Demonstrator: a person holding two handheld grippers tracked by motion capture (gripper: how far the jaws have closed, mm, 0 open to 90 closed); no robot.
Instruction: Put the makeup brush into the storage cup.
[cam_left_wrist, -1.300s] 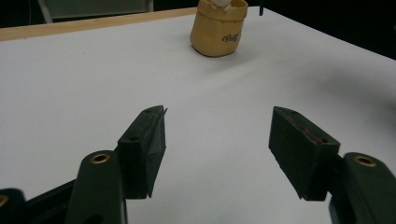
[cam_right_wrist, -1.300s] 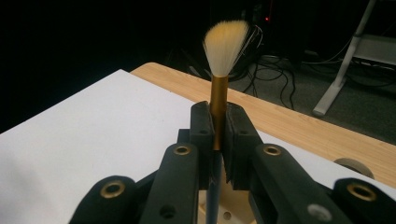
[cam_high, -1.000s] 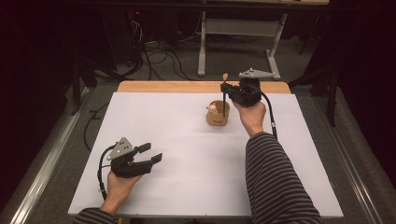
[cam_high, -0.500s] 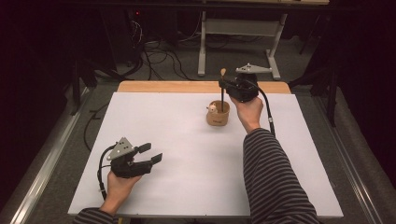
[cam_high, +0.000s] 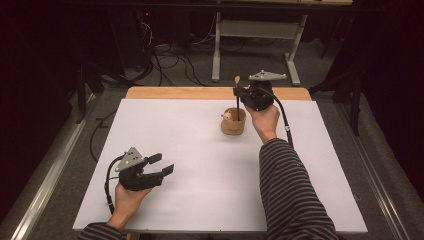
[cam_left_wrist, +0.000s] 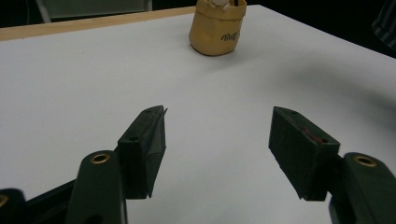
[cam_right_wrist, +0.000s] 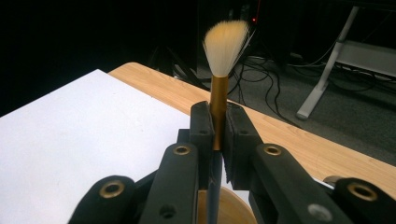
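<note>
Fingers (cam_right_wrist: 203, 126) clamp brush (cam_right_wrist: 223, 56) above white table (cam_high: 190, 135), dark room.

Bright white table (cam_high: 200, 150), dark surroundings, soft focus

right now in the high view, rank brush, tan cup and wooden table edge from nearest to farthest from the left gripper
From the left gripper:
1. tan cup, mid-table, up and right.
2. brush, upright in the right gripper, above the cup.
3. wooden table edge, far side.

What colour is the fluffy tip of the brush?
The brush has a whitish tip, tinged yellow at its top; the right gripper view shows it best.
</note>
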